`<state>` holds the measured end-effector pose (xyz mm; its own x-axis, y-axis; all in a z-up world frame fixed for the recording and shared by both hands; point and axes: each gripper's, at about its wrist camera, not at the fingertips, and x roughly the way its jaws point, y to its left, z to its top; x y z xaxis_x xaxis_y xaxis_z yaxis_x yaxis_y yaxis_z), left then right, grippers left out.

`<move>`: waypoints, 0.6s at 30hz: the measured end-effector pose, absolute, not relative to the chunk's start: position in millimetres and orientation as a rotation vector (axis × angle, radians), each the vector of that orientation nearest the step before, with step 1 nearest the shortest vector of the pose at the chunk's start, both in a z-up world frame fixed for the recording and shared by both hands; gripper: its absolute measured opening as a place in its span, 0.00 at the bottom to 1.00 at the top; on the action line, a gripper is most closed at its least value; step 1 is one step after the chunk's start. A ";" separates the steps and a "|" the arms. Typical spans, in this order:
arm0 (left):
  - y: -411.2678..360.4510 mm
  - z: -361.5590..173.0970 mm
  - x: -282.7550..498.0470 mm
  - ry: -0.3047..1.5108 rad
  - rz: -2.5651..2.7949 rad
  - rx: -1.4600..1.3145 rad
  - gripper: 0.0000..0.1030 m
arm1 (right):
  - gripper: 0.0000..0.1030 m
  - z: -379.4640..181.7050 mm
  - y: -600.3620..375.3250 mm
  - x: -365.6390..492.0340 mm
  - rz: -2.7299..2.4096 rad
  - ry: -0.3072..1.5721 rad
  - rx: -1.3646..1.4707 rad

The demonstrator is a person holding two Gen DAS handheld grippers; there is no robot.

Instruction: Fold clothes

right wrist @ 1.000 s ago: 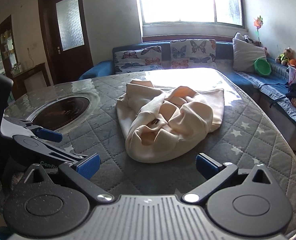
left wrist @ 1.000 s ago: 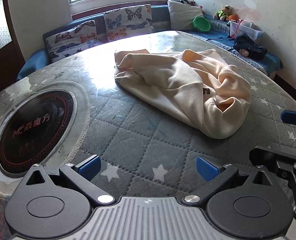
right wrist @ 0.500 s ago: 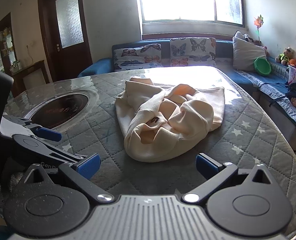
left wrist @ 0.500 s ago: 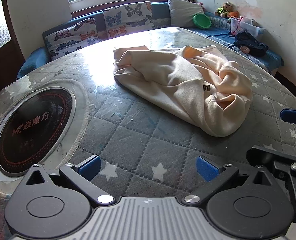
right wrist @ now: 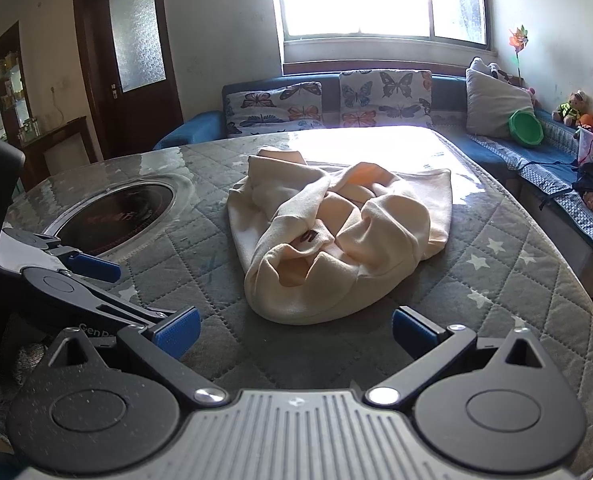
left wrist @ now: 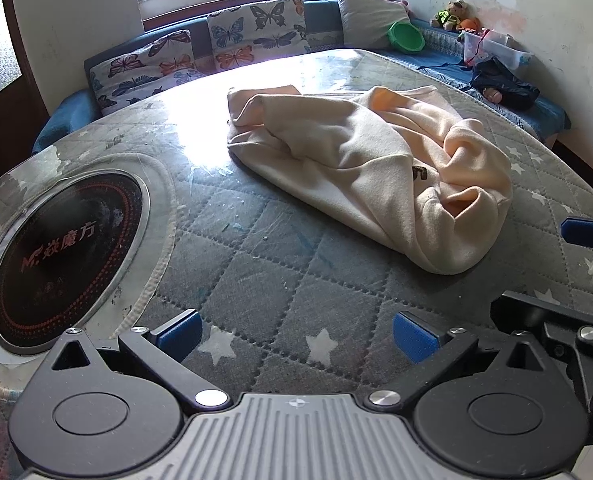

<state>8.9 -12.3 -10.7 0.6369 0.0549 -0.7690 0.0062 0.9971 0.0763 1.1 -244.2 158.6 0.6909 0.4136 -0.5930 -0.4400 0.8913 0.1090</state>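
Cream garment (left wrist: pixel 376 168) crumpled (unfolded), quilted table (left wrist: pixel 256 264)

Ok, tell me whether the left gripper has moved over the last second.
Yes. The left gripper has eased forward toward the cream garment: in its view the garment and the round cooktop sit slightly larger and lower than before.

We see a quilted star-pattern bench (left wrist: pixel 280 280) with a round black cooktop (left wrist: pixel 62 248) set into it. Behind the bench: blue sofa (right wrist: pixel 536 160), two butterfly cushions (right wrist: pixel 384 98), grey pillow (right wrist: pixel 496 104). Green bowl (right wrist: pixel 526 128) just beside the pillow. Stuffed toys (right wrist: pixel 574 108) beyond the bowl. Dark door (right wrist: pixel 130 60) behind the cooktop.
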 end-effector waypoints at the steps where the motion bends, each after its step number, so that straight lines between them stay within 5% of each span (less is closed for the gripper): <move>1: -12.2 -10.9 9.2 0.881 0.028 0.074 1.00 | 1.00 158.4 -243.8 1.5 0.478 0.654 -0.043; 18: -13.9 -13.1 14.1 0.895 0.029 0.076 1.00 | 1.00 155.9 -245.5 6.2 0.474 0.659 -0.035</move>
<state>14.1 -13.9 -13.1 0.6255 0.0573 -0.7781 0.0067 0.9969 0.0788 6.2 -245.5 155.9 0.6884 0.4122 -0.5968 -0.4341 0.8933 0.1163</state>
